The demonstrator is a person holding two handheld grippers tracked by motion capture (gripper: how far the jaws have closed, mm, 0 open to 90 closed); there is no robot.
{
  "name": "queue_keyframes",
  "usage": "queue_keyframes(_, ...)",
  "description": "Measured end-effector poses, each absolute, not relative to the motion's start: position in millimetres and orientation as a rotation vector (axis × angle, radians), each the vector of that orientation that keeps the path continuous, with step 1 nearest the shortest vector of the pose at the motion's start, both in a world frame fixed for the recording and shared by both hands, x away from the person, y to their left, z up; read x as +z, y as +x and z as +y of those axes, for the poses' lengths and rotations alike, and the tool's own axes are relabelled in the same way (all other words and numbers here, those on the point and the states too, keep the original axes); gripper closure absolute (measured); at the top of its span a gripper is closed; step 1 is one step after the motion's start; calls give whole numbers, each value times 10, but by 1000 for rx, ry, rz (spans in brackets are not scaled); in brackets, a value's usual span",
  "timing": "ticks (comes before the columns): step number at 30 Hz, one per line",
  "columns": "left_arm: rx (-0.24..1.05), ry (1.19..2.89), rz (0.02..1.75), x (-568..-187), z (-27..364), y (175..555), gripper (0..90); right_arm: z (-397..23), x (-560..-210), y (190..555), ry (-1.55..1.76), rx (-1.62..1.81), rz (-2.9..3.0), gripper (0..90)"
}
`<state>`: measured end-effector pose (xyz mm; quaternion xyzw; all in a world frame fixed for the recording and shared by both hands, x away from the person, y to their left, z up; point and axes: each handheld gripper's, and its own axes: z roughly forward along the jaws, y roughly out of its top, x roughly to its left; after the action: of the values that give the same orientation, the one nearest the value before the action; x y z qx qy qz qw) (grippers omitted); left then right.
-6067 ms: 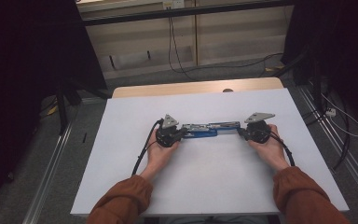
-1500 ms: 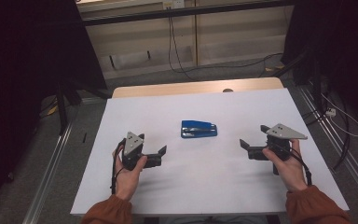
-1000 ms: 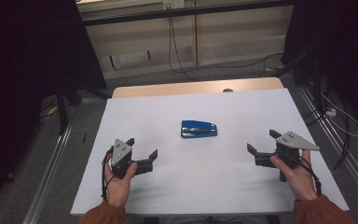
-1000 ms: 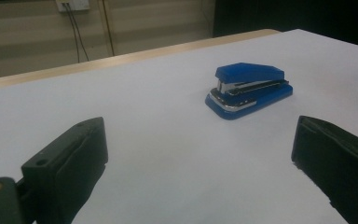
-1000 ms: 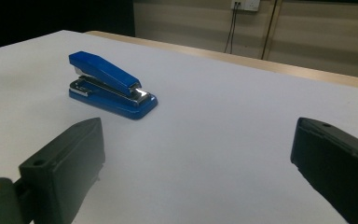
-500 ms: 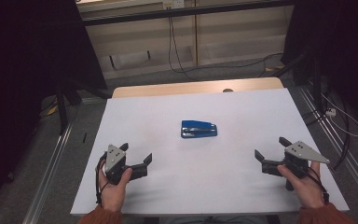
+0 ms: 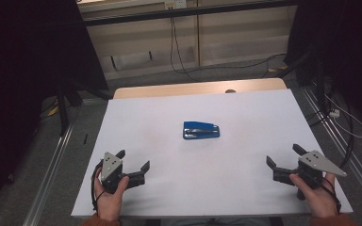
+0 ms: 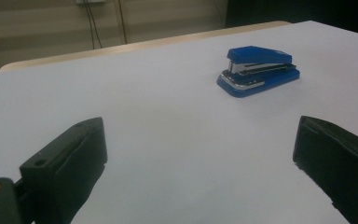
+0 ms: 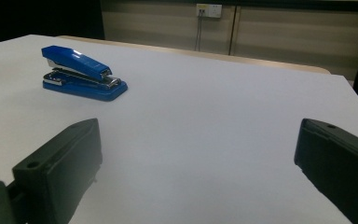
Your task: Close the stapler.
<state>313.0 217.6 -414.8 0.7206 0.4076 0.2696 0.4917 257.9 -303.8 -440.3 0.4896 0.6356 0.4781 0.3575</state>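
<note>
A broad white rectangular tabletop (image 7: pixel 245 197) with a pale wooden strip along its far edge takes up the middle and lower part of the high view. Near the centre of that view, slightly above the middle, lies a small blue plastic stapler with a metal magazine (image 7: pixel 201 130), closed and flat on the white surface; it sits at upper right in the left gripper view (image 8: pixel 258 70) and at upper left in the right gripper view (image 9: pixel 81 73).

The left gripper (image 7: pixel 133 165) is at the lower left of the high view and the right gripper (image 7: pixel 283 160) at the lower right, each held in a hand near the table's near edge, well apart from the stapler. Both have their jaws spread wide and hold nothing.

The step in hand looks like a retreat to rest after setting the stapler down. To do it well, the hands should settle low and level, jaws released, clear of the stapler so nothing nudges it.

Against the earliest frame, where both grippers met at the stapler in the centre, they have drawn back toward the person and outward in each frame since; the stapler has stayed where it lies.
</note>
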Motion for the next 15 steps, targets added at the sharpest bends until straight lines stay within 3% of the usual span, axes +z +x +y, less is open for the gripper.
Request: queue_keyframes(15, 616, 1768, 999, -4179, 2131, 3199, 31, -3032, -4444, 2662, 1273, 1279, 1653, 7)
